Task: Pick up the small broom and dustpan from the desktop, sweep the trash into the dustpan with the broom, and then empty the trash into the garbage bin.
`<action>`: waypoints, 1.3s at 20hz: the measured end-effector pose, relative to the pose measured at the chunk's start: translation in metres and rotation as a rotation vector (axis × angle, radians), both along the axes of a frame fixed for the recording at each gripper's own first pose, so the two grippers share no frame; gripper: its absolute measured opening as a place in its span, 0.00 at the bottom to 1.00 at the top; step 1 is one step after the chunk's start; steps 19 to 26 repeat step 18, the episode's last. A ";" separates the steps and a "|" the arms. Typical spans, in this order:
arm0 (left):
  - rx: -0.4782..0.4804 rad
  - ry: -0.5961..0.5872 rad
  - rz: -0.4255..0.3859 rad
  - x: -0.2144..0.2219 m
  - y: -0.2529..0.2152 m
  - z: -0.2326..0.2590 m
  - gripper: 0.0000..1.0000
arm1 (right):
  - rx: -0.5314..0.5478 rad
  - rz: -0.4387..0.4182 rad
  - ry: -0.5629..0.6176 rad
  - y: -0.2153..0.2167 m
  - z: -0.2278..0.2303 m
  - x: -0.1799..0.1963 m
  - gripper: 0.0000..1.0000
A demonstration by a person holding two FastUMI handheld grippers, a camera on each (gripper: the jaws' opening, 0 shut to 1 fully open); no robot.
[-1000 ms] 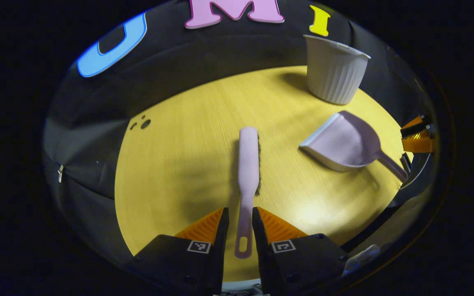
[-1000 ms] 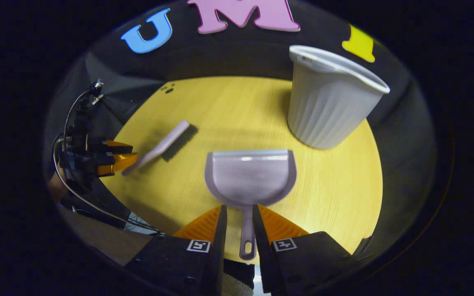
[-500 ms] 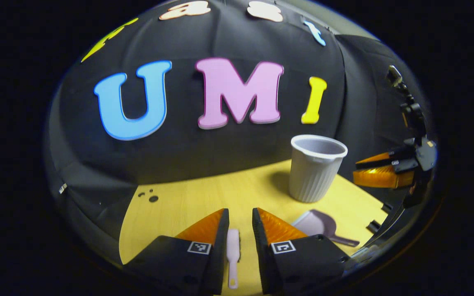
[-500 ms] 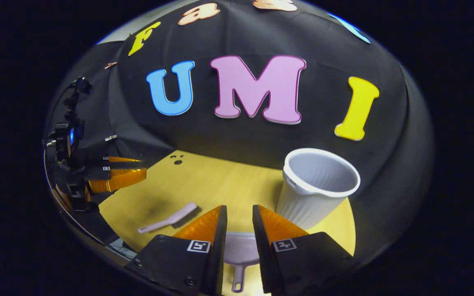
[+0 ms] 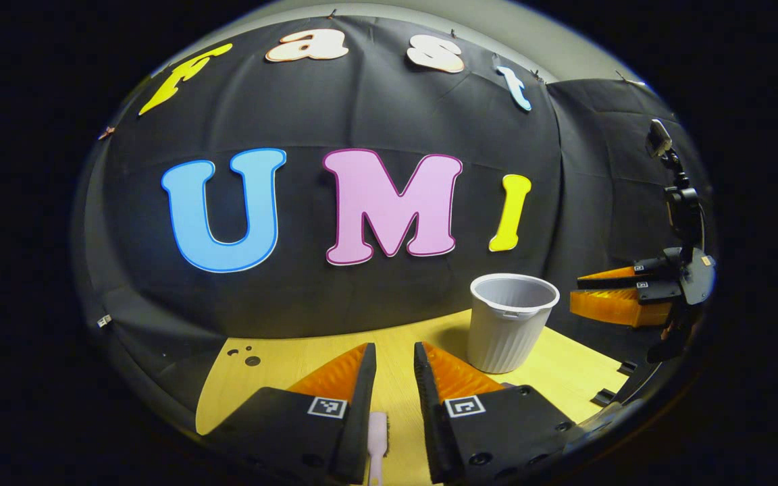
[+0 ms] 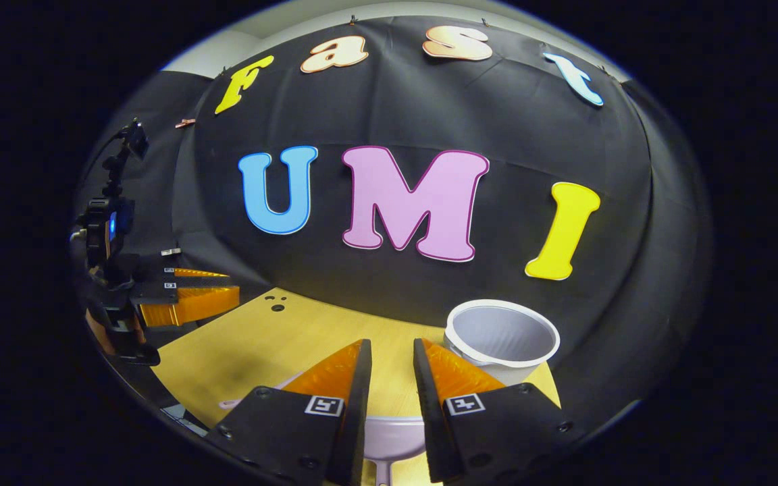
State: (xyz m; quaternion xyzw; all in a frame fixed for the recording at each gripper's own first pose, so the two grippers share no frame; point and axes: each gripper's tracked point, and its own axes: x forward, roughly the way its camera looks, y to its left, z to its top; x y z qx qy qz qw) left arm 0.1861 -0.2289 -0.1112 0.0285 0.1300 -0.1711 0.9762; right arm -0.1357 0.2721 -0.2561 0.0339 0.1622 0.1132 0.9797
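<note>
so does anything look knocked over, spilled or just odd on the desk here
Nothing stands out. The white ribbed plastic bin stands upright on the yellow wooden desktop; the small pink broom and pale pink dustpan lie flat below the raised left gripper and right gripper.

White ribbed plastic bin [image 5: 512, 324] on the wooden desk [image 5: 281, 368], small pink broom [image 5: 376, 439] nearer, left of the bin, pale dustpan [image 6: 394, 435] before the bin

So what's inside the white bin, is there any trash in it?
From the right gripper view, the garbage bin shows its open top and pale inner wall, and no trash on the part I can see. Its near rim and the right gripper hide the bottom, so I can't tell.
</note>
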 end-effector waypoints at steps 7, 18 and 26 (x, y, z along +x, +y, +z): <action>0.028 0.024 0.005 -0.002 0.016 -0.007 0.39 | 0.026 -0.005 0.044 0.014 -0.003 0.000 0.43; -0.010 0.040 -0.076 -0.020 0.007 -0.022 0.34 | 0.041 -0.094 0.055 0.023 0.014 -0.016 0.43; -0.010 0.040 -0.076 -0.020 0.007 -0.022 0.34 | 0.041 -0.094 0.055 0.023 0.014 -0.016 0.43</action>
